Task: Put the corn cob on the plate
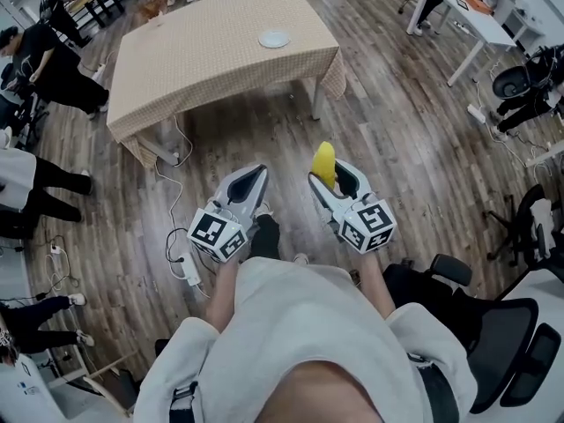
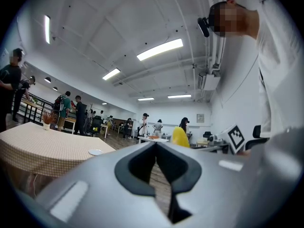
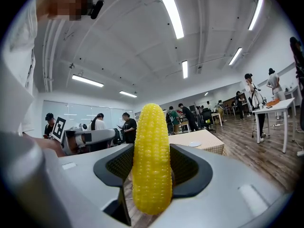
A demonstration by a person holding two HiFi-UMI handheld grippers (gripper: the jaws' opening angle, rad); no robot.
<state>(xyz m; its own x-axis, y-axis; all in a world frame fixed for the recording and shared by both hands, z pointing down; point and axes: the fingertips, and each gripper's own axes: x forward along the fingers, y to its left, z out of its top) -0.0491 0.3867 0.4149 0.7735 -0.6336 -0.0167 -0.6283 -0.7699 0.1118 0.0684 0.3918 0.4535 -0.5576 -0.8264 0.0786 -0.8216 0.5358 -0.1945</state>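
A yellow corn cob [image 1: 324, 163] stands upright between the jaws of my right gripper [image 1: 328, 181], which is shut on it. In the right gripper view the corn cob [image 3: 152, 158] fills the gap of the right gripper [image 3: 152, 175]. A small white plate [image 1: 274, 39] lies on the far table with a beige checked cloth [image 1: 203, 51], well ahead of both grippers. My left gripper [image 1: 256, 176] is held beside the right one, jaws together and holding nothing. The left gripper view shows the left gripper [image 2: 160, 175], the plate [image 2: 95, 152] and the corn cob [image 2: 180, 137].
Wooden floor lies between me and the table. A power strip with cables [image 1: 189, 267] sits on the floor at the left. Black office chairs [image 1: 507, 324] stand at the right, white desks [image 1: 471, 16] at the back right, and people [image 1: 44, 60] at the left.
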